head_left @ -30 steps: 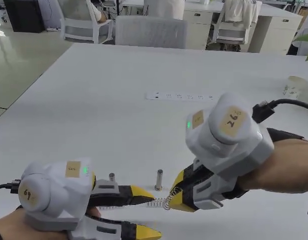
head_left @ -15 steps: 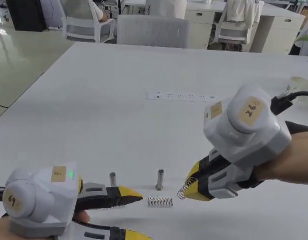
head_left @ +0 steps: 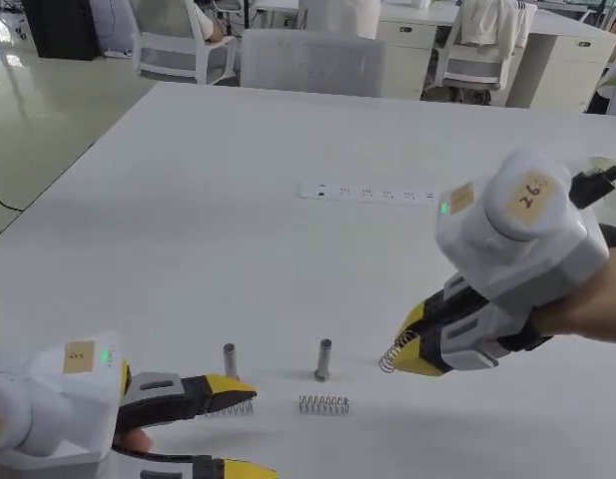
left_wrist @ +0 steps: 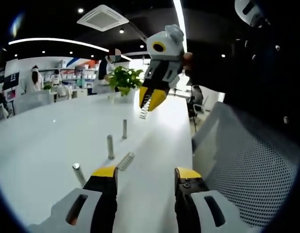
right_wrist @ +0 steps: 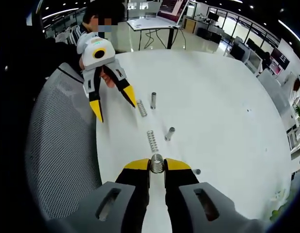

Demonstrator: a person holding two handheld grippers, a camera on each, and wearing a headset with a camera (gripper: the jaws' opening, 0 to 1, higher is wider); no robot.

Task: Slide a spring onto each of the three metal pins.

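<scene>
So the right fingers (right_wrist: 139,166) are pinched on a spring (right_wrist: 157,163), held up off the table (head_left: 238,230) just right of the middle pin (head_left: 324,360). Left fingers (left_wrist: 105,172) are spread wide, low by the left pin (head_left: 230,359). A second spring (head_left: 322,404) lies flat just on the near side of the middle pin, a third spring (head_left: 231,407) right beside the left fingers.

There are three pins (left_wrist: 78,174) (left_wrist: 110,146) (left_wrist: 124,128) on one table (head_left: 188,200). One held spring (right_wrist: 157,163) and two loose springs (right_wrist: 151,140) (right_wrist: 141,108) make three in all. One left gripper (left_wrist: 145,171) and one right gripper (left_wrist: 152,98) make two. There is one power strip (head_left: 372,193).
</scene>
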